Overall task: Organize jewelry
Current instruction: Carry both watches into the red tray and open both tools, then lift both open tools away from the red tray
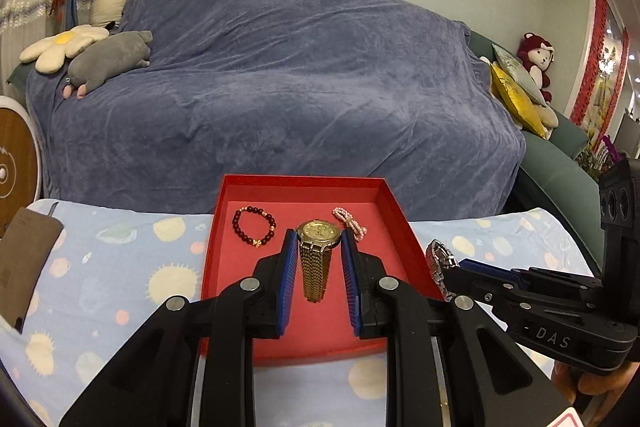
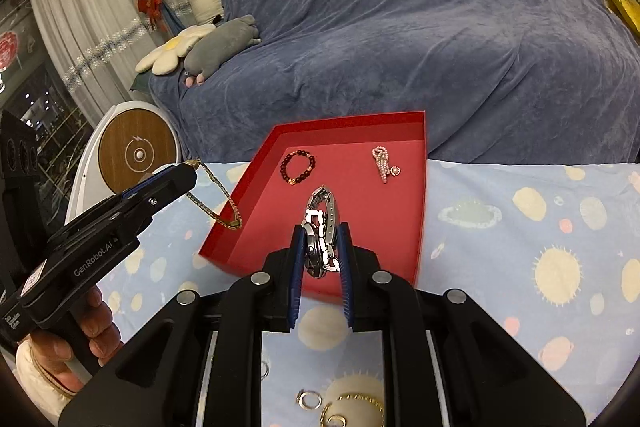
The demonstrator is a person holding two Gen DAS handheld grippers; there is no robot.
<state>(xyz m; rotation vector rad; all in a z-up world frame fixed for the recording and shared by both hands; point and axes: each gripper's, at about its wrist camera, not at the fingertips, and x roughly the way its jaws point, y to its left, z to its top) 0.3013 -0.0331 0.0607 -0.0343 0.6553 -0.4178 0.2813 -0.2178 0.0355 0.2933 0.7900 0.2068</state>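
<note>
Watching the red tray (image 2: 416, 195) rim: you're holding two watches over it. The left gripper (image 1: 319, 247) is pinching the gold watch (image 1: 319, 233) by its case, strap dangling toward the tray's near-left wall and likely snagging there. The right gripper (image 2: 322, 251) is clamping the silver watch (image 2: 320, 227) mid-tray; it's risking dropping onto the bead bracelet (image 2: 298, 167) or pearl strand (image 2: 382, 163) at the tray's far end.

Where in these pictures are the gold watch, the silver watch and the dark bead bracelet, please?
gold watch (image 1: 319, 231): left wrist view, on its round dial.
silver watch (image 2: 320, 247): right wrist view, on its case between the gripper's fingers.
dark bead bracelet (image 2: 286, 162): right wrist view, on the beads of its left side.
</note>
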